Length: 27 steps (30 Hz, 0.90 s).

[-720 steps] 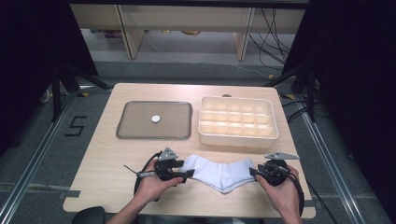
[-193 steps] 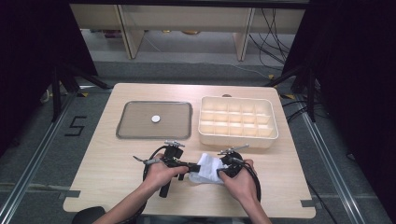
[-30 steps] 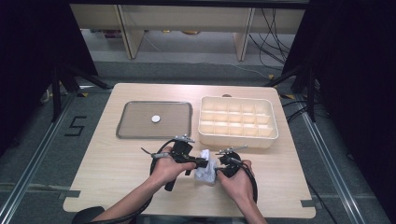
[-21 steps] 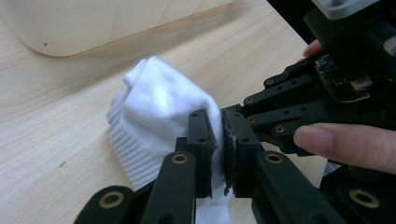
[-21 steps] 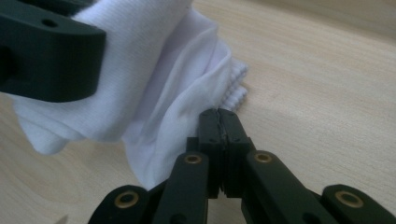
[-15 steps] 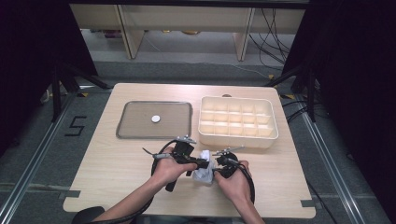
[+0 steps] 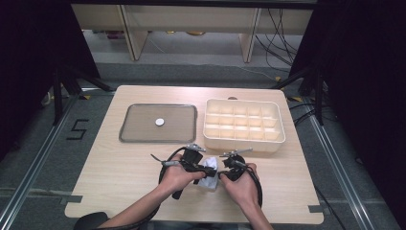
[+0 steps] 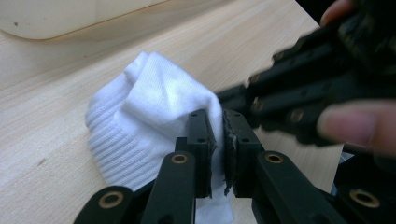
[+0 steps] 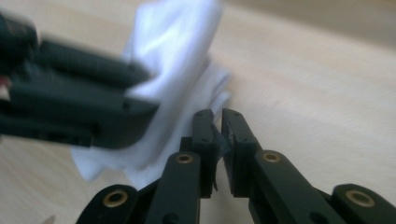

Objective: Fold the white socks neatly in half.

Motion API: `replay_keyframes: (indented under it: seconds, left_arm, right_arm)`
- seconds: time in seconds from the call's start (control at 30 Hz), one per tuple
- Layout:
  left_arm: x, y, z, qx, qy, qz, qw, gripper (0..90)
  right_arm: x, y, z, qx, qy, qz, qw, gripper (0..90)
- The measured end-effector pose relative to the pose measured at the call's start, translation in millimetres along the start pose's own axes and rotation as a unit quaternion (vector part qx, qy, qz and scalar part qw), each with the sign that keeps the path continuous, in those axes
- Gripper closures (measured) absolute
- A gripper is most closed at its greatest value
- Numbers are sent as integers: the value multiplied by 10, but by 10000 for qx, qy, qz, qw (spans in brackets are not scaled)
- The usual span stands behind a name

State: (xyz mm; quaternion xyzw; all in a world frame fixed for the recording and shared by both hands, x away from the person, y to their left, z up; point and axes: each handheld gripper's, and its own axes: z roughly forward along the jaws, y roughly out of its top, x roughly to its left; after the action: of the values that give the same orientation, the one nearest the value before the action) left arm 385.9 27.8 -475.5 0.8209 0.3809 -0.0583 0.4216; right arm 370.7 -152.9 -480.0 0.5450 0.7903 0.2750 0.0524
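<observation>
White sock (image 8: 149, 116) pinched between near-closed left gripper (image 8: 218, 122) jaws; right gripper (image 9: 218, 122) jaws just parting slightly, empty, sock just left.

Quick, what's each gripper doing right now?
Left gripper: shut on the white sock.
Right gripper: jaws have just been opening, with a narrow gap and nothing between them.

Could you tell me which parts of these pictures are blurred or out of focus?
In the left gripper view, the other gripper and a fingertip at right are smeared, while the white cloth is sharp. In the right gripper view, the cloth and the dark gripper at left are soft, its own jaws crisp. The high view is evenly lit, dark round the table.
</observation>
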Motion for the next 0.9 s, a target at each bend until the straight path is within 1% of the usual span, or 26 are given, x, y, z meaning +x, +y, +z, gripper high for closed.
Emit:
replay_keyframes:
  seconds: [0.03,0.07,0.1,0.13,0.17,0.2,0.23,0.27,0.3,0.33,0.37,0.4,0.43,0.47,0.5,0.53,0.57,0.6,0.63,0.67,0.73,0.8,0.83,0.87,0.9]
  left_arm:
    - [-3,5,-8,90,42,43,9999,816]
    - [2,1,5,55,-68,33,10000,816]
    - [-1,1,12,36,-40,62,10000,816]
    - [-6,0,17,22,4,77,10000,816]
    - [-6,2,20,37,-28,77,10000,816]
    - [-7,1,19,63,-12,94,9999,816]
    - [-13,-1,24,40,19,90,9999,815]
    - [-17,-5,34,-15,57,117,9999,816]
    - [-18,-7,39,-41,52,120,9999,816]
    - [-18,-7,39,-34,55,120,9999,816]
    - [-14,-2,30,42,24,132,9999,816]
    - [-16,-3,31,47,26,132,9999,816]
    - [-19,-5,32,43,38,139,9999,816]
    - [-21,-7,31,46,45,122,9999,815]
    - [-21,-8,32,41,43,125,9999,815]
    - [-18,-7,32,59,3,128,9999,815]
    - [-19,-8,33,60,12,141,9999,815]
    - [-27,-10,35,41,64,142,9999,815]
    - [-32,-19,51,-71,82,131,9999,815]
    - [-32,-21,53,-79,83,127,9999,815]
    - [-30,-22,48,-46,87,127,9999,814]
    - [-33,-22,46,-41,83,135,9999,812]
    - [-26,-14,31,53,6,180,9998,810]
    - [-40,-17,24,13,67,194,9998,804]
    - [-46,-17,11,-17,35,205,9998,794]
  right_arm:
    - [-16,27,-42,-86,29,109,9999,822]
    - [-41,56,-81,-176,33,118,9998,810]
    - [-38,98,-121,-248,-41,207,9995,802]
    - [-43,132,-156,-278,-172,209,9992,791]
    - [-56,164,-181,-385,-137,140,9991,780]
    - [-55,192,-206,-501,35,152,9986,762]
    - [-42,219,-229,-498,90,167,9986,746]
    - [-28,251,-242,-526,173,231,9982,732]
    - [-21,275,-239,-520,201,249,9981,721]
    - [-38,298,-219,-660,289,110,9973,718]
    - [-18,310,-219,-626,374,219,9971,712]
    - [-22,324,-204,-679,347,85,9971,704]
    - [3,329,-190,-674,441,180,9966,701]
    - [31,334,-189,-514,421,365,9971,700]
    - [19,335,-169,-515,433,262,9974,700]
    - [29,332,-145,-504,436,274,9974,701]
    - [20,340,-127,-466,425,253,9977,708]
    - [11,336,-107,-433,440,192,9979,718]
    - [17,338,-89,-403,430,226,9980,730]
    - [9,329,-66,-423,398,128,9982,744]
    - [41,330,-57,-332,405,298,9982,791]
    - [39,324,-53,-327,398,280,9983,832]
    - [39,324,-52,-320,417,296,9982,841]
    - [40,324,-52,-312,412,310,9982,846]
    - [35,322,-52,-315,418,290,9982,849]
